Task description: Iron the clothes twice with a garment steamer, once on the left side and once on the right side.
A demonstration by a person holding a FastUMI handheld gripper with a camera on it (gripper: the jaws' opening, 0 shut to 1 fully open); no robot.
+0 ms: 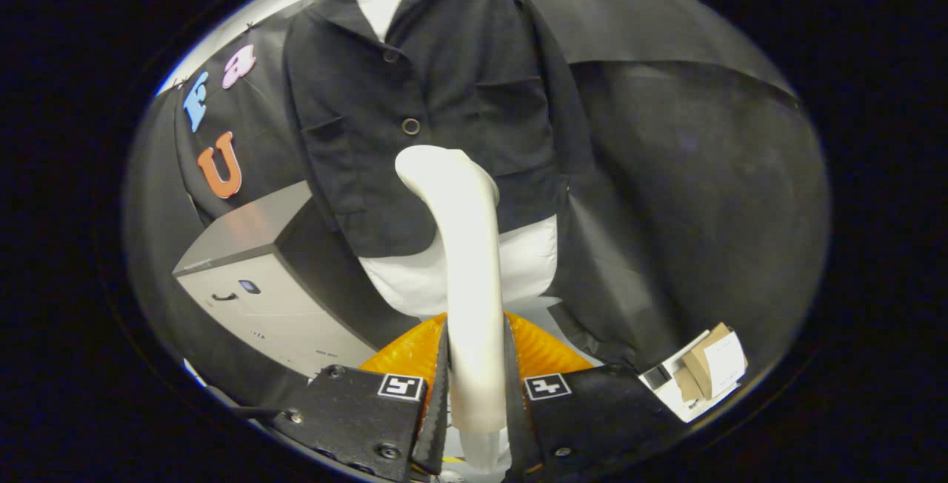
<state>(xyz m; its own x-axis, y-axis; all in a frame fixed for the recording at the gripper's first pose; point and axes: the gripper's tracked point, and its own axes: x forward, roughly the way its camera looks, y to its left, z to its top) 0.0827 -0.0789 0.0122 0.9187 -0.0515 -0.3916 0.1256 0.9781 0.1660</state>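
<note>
Steamer [465, 261] stands upright in your hand-held gripper [476, 394], both fingers pressed on its handle. Just beyond the fingers you see an orange base [548, 350]. The steamer head reaches up to the dark jacket [444, 98] at twelve o'clock, close under its lower button. A grey cabinet [259, 275] sits at ten o'clock, small boxes [703, 372] at four.
</note>
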